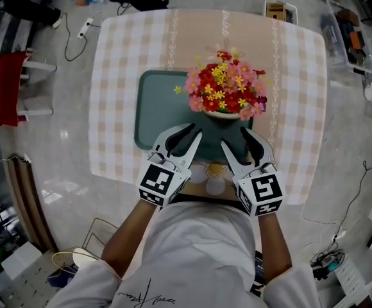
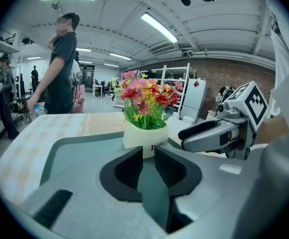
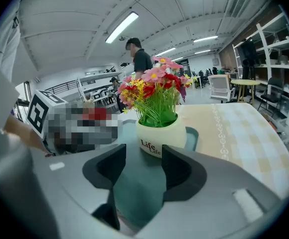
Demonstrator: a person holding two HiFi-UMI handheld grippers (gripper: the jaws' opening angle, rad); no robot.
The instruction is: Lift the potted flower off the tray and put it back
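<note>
The left gripper (image 1: 195,131) and right gripper (image 1: 233,136) are held side by side at the near edge of the green tray (image 1: 155,108). Both are seen open and empty, the left gap narrower. Just beyond, the potted flower (image 1: 226,94) is stood upright on the tray's right part. The tray is set on the checked counter (image 1: 118,76).

Head view: overhead, steeply down onto left gripper (image 1: 195,132) and right gripper (image 1: 234,136).
Gripper views: low behind each one's jaws, near potted flower (image 2: 143,114) ahead (shared by all).
</note>
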